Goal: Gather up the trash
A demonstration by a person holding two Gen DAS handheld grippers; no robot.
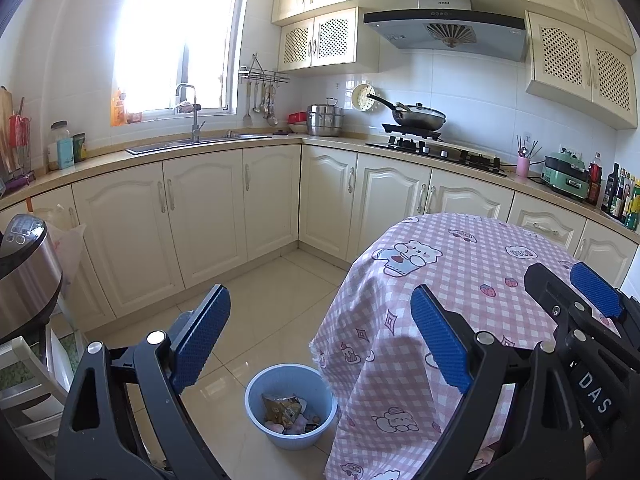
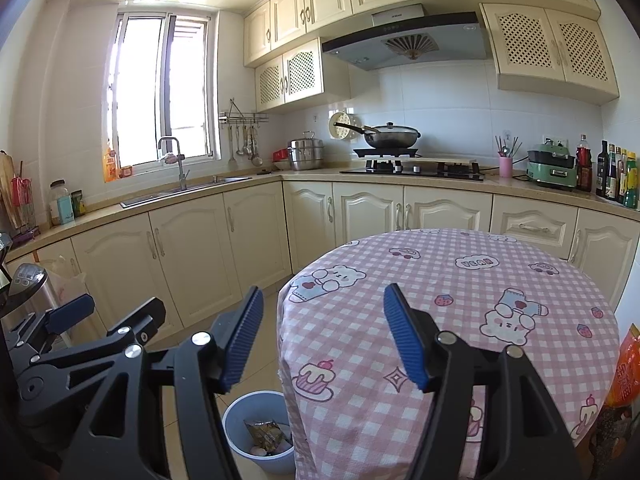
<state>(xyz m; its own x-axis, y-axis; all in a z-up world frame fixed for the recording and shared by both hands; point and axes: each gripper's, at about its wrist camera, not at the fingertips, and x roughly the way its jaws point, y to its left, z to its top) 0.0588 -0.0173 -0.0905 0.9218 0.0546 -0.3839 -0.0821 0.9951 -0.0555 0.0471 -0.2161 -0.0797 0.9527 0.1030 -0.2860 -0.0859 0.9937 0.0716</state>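
A light-blue bin (image 1: pixel 256 396) stands on the tiled floor beside the table, with a crumpled gold wrapper (image 1: pixel 282 408) and other scraps inside. My left gripper (image 1: pixel 320 340) hovers above the bin and the table's edge, open, with nothing between its blue pads. My right gripper (image 2: pixel 324 340) is open too and empty, held over the near left edge of the pink checked tablecloth (image 2: pixel 460 292). The bin (image 2: pixel 240 420) shows below it in the right wrist view. An orange snack bag (image 2: pixel 628 364) stands on the table at the far right edge of that view.
A steel rice cooker (image 1: pixel 28 276) sits close on the left, above a white stool or rack (image 1: pixel 36 384). Cream cabinets (image 1: pixel 208 208) wrap the room under a counter with a sink (image 1: pixel 192 142), a stove (image 1: pixel 436 150) and bottles (image 1: pixel 620 196). Bare floor tiles (image 1: pixel 276 300) lie between table and cabinets.
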